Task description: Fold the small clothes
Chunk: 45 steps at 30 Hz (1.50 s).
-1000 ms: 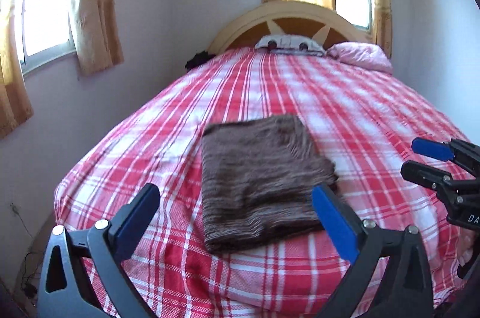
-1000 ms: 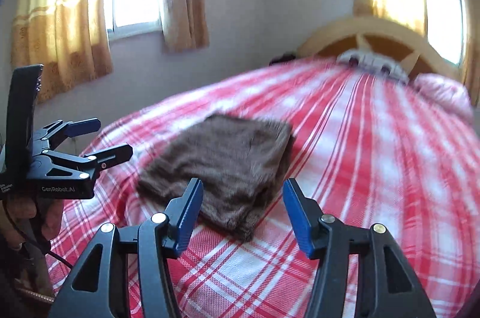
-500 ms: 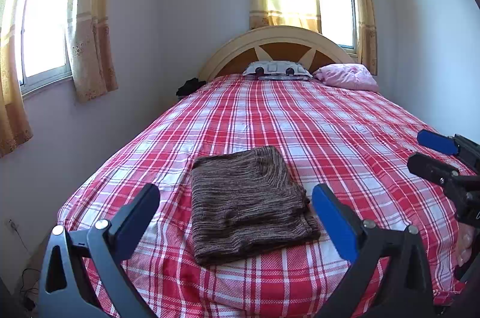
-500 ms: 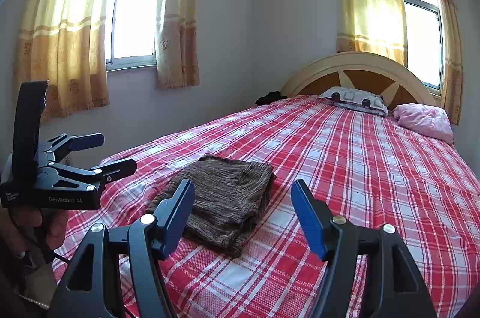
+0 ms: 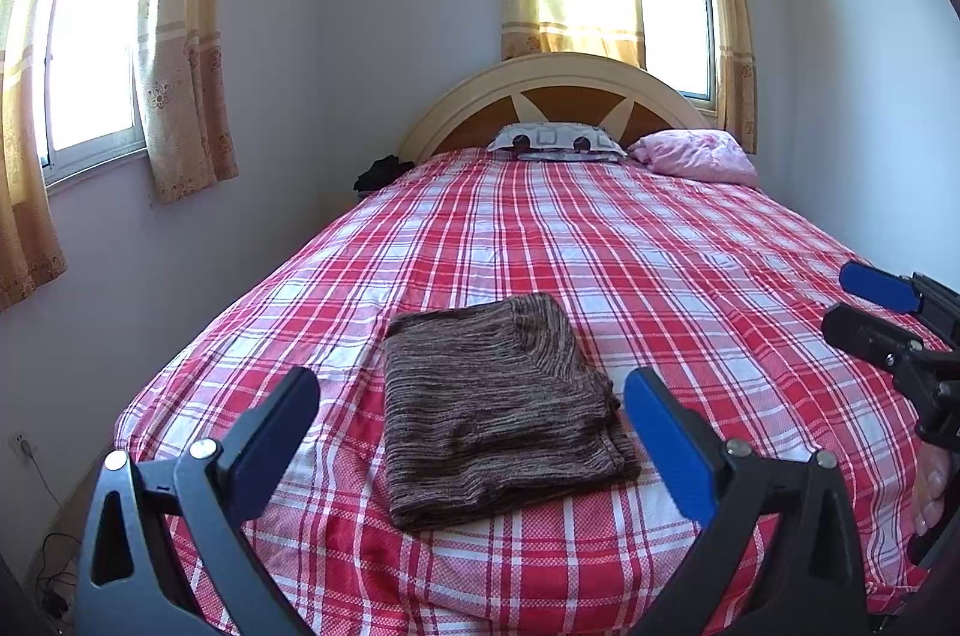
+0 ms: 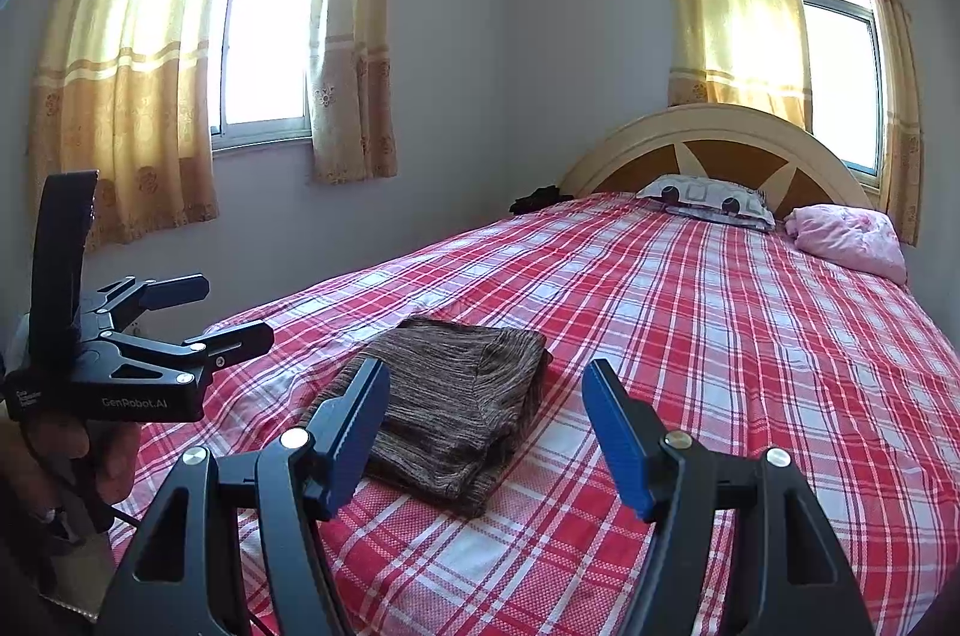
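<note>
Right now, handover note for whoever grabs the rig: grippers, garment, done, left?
Left gripper: open, empty, held above the near end of the bed, clear of the cloth.
Right gripper: open, empty, also off the cloth.
Brown knit garment: lies folded into a compact rectangle on the red plaid bedspread, near the foot end, toward the window side. Nothing touches it.
Done: this piece looks fully folded and released.
Left: no other loose small clothes show in either view; a patterned pillow and a pink pillow sit at the headboard. If more pieces are to be folded, they must come from out of frame.
</note>
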Each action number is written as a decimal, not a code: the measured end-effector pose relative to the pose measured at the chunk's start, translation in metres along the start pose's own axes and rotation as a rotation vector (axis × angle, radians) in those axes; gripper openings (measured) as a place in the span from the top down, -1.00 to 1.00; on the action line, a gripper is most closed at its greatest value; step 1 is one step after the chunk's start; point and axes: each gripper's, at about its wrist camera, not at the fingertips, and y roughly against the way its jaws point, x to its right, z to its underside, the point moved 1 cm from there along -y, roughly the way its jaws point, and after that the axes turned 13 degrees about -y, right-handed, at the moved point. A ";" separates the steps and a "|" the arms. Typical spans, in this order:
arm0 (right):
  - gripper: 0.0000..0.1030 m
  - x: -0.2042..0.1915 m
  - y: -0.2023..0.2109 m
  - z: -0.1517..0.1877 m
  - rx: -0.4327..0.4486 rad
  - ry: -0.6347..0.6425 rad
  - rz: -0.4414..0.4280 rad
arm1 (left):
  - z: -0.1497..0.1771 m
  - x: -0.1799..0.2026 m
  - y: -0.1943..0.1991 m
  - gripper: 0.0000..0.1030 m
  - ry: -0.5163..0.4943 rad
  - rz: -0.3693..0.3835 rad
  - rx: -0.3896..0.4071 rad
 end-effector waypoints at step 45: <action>-0.31 0.002 0.008 0.003 0.044 -0.033 0.007 | -0.004 0.005 0.008 -1.00 0.001 0.022 0.016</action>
